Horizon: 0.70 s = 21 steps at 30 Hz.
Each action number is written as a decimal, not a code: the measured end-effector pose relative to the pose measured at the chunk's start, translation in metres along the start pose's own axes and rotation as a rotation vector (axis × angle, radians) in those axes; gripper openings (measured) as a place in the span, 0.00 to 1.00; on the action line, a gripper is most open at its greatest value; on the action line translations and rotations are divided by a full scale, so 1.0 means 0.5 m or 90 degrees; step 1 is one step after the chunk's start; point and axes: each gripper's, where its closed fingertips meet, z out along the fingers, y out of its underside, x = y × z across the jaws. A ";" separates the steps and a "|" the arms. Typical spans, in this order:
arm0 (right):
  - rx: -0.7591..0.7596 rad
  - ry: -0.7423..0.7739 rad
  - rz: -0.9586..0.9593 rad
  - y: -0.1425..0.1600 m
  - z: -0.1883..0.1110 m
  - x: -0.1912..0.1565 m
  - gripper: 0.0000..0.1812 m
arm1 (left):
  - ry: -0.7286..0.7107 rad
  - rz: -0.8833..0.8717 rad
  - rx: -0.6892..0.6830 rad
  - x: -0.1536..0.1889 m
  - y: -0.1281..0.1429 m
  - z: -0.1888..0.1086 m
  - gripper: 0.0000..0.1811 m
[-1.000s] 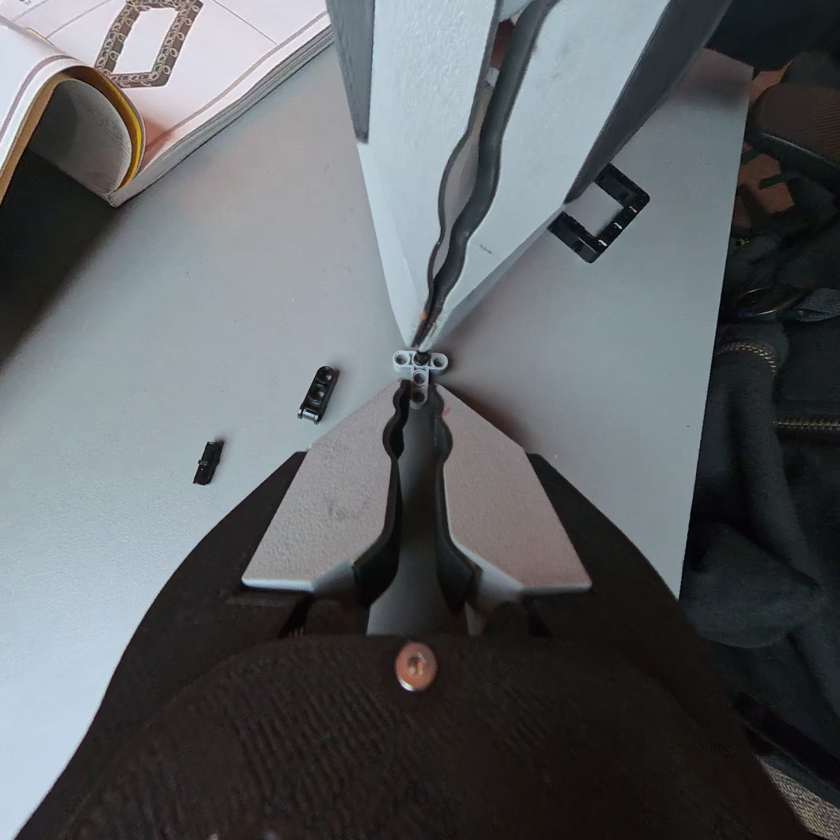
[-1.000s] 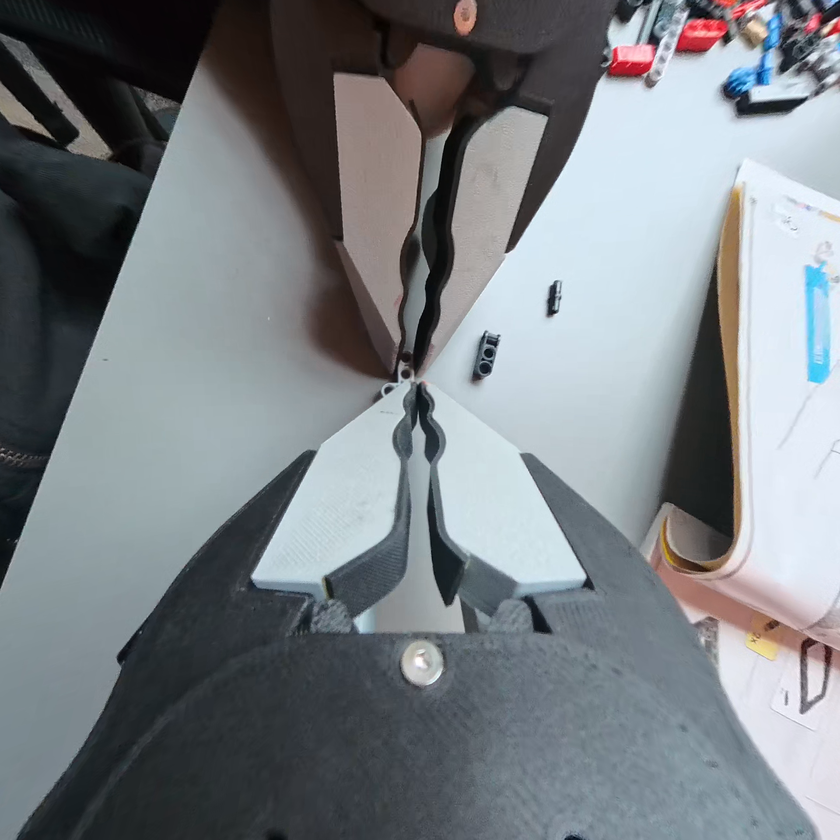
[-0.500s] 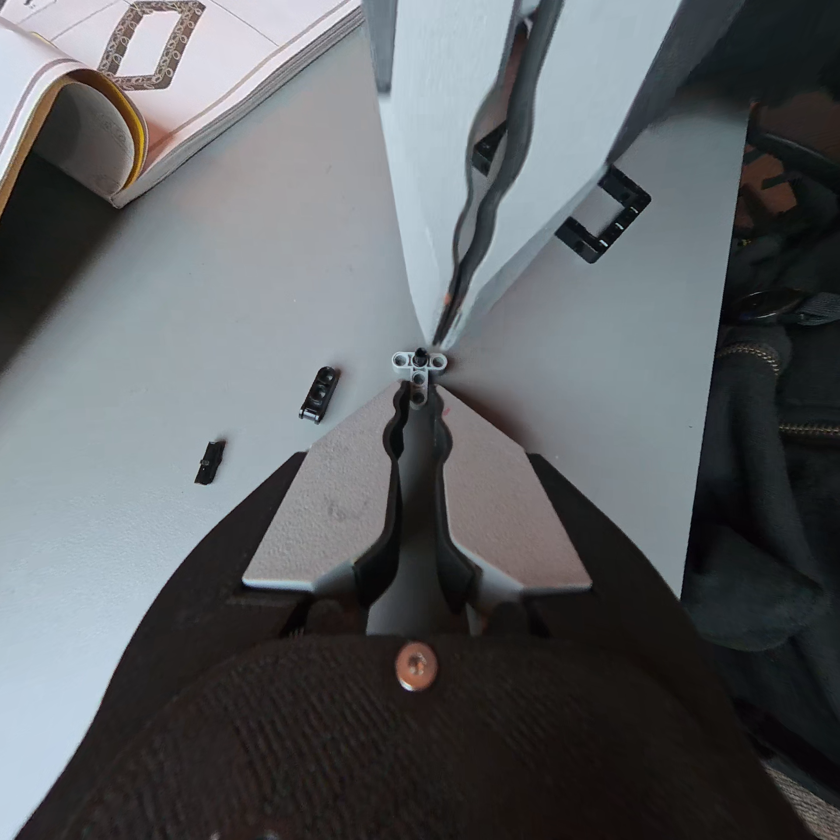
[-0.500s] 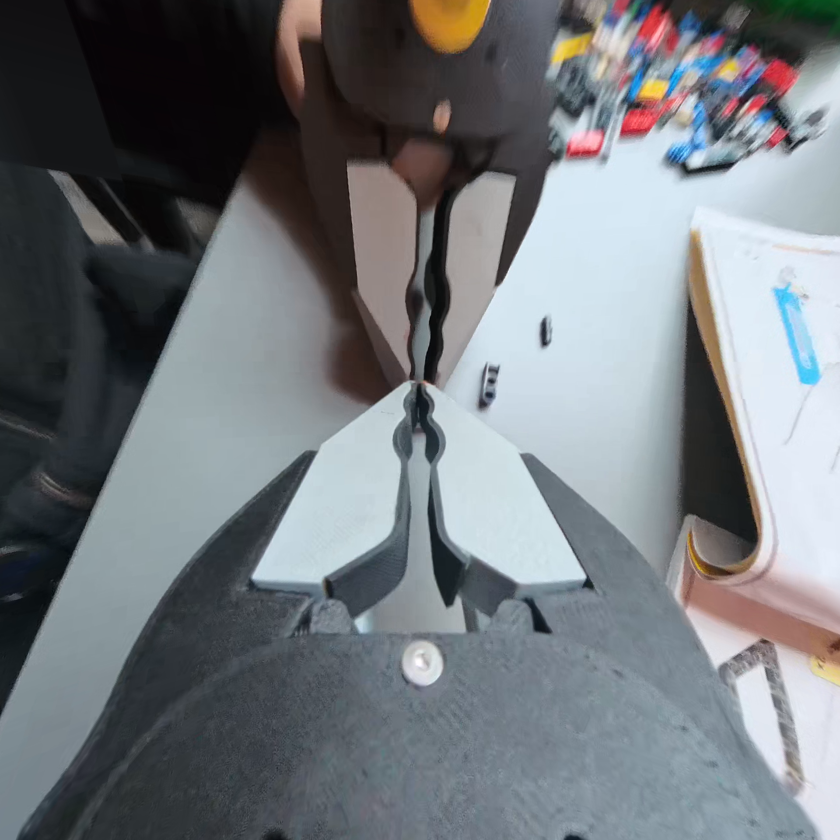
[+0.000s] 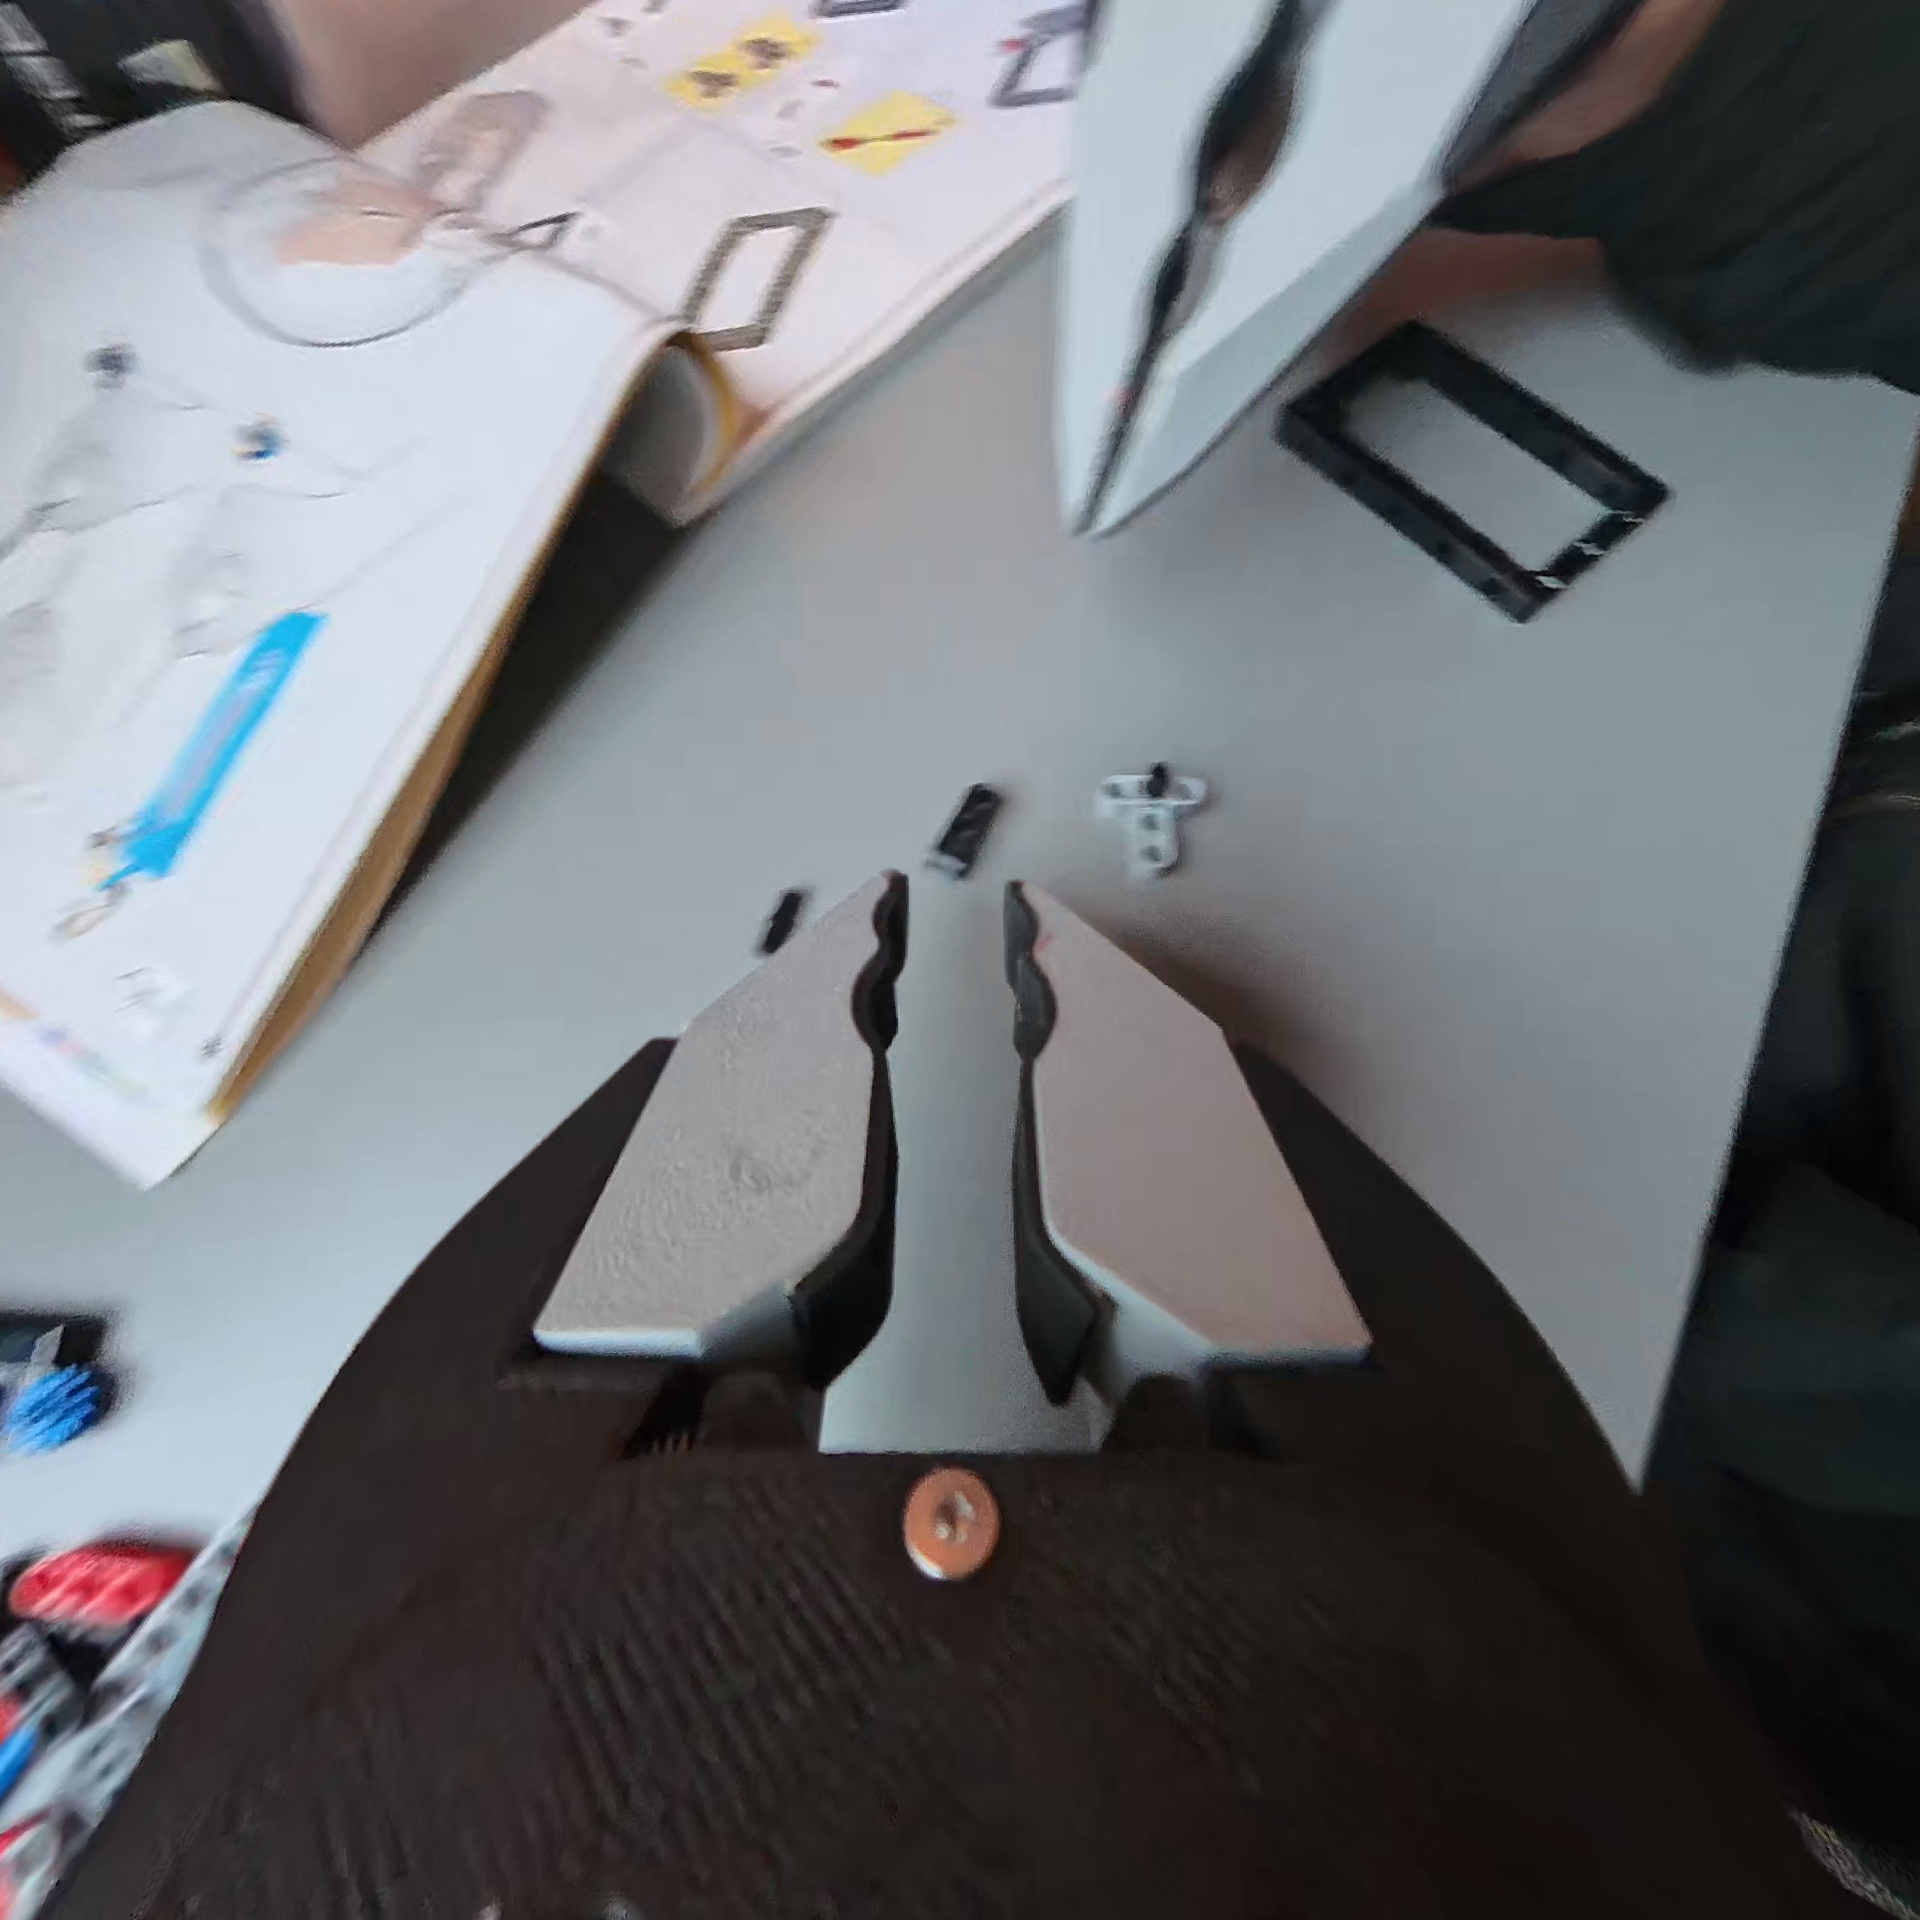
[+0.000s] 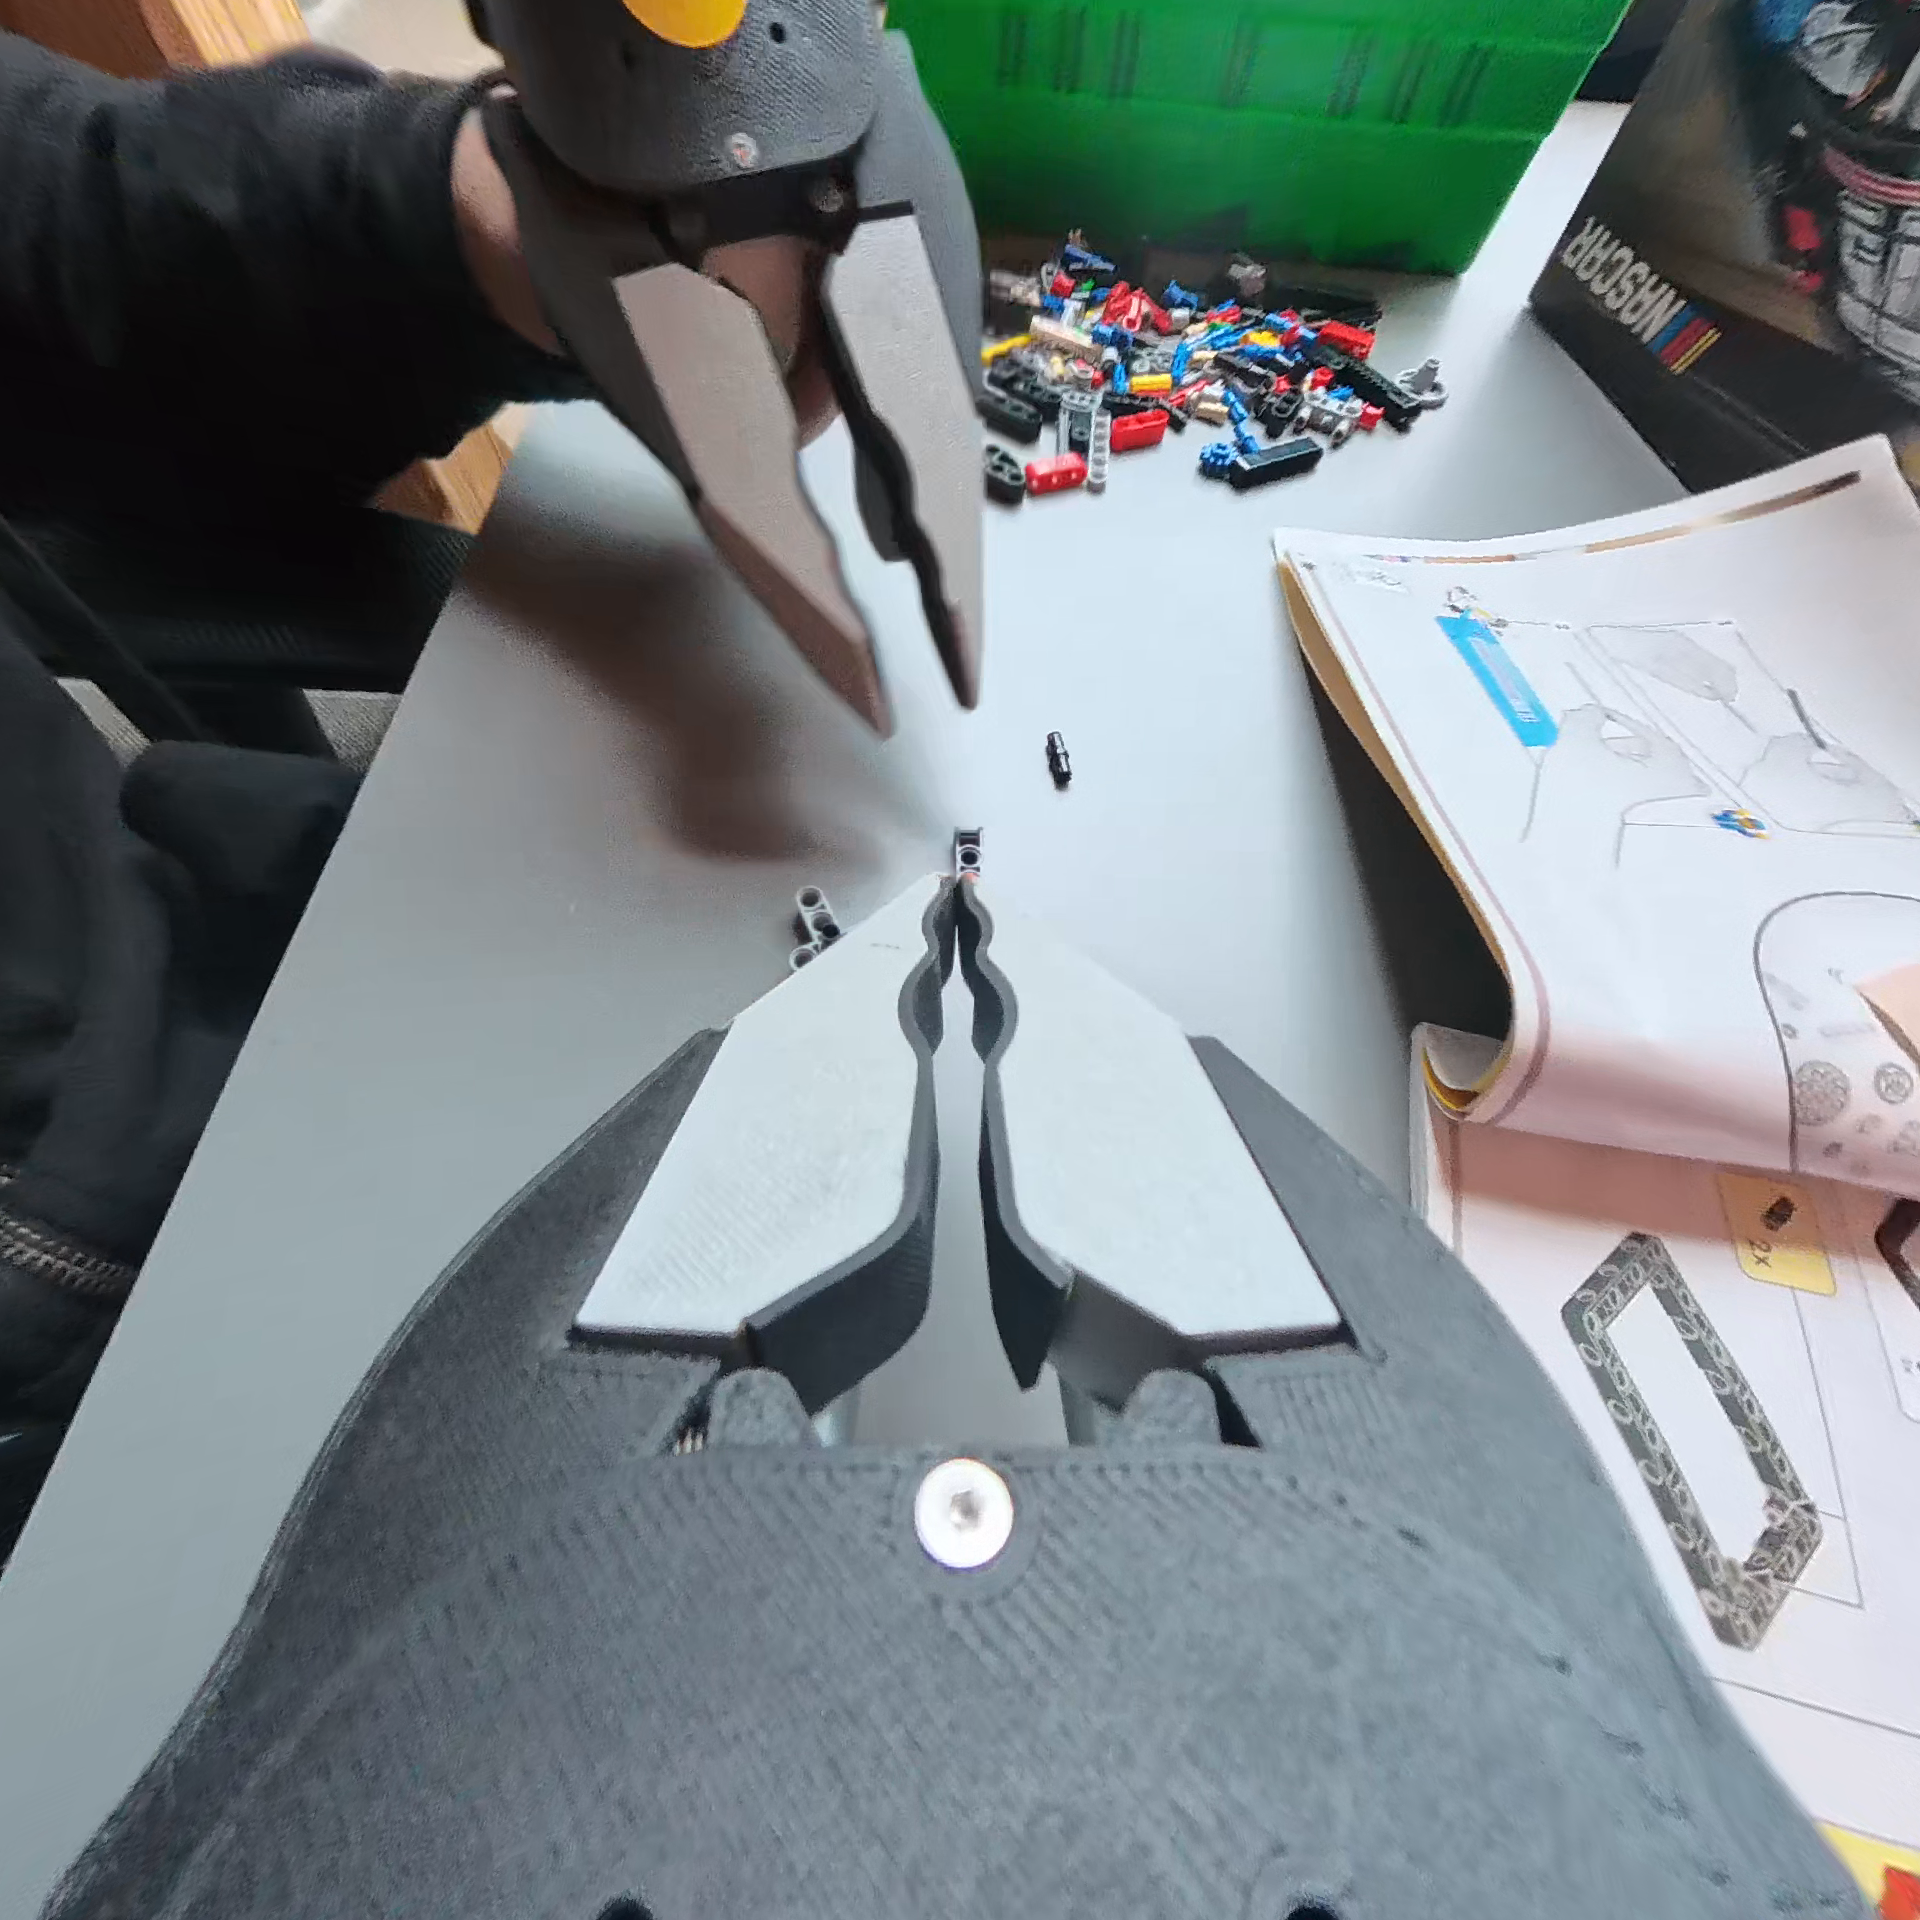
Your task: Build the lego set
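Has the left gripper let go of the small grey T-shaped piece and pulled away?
Yes. The left gripper is now open and drawn back from the grey T-shaped piece, which lies free on the table.

Wrist views face each other, sharing table (image 5: 727, 727) centre.

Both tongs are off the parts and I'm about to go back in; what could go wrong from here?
1. The small light grey T-shaped plastic piece with a black pin lies loose on the grey table; a misaimed close by the left tongs could knock it away.
2. The short black plastic connector lies close beside it, so the wrong part may get pinched.
3. The right tongs look shut; they may push parts.
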 end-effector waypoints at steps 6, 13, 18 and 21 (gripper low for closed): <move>0.023 -0.003 0.007 -0.010 -0.020 -0.001 0.00 | -0.074 0.045 -0.113 -0.095 0.034 0.014 0.07; 0.014 -0.004 -0.003 -0.010 -0.019 -0.008 0.00 | -0.029 0.087 -0.183 -0.085 0.050 0.040 0.06; 0.021 -0.016 0.006 -0.011 -0.016 -0.012 0.00 | -0.006 0.077 -0.170 -0.078 0.048 0.048 0.01; 0.020 -0.014 0.028 -0.007 -0.009 -0.005 0.00 | 0.022 0.039 -0.158 -0.072 0.045 0.050 0.01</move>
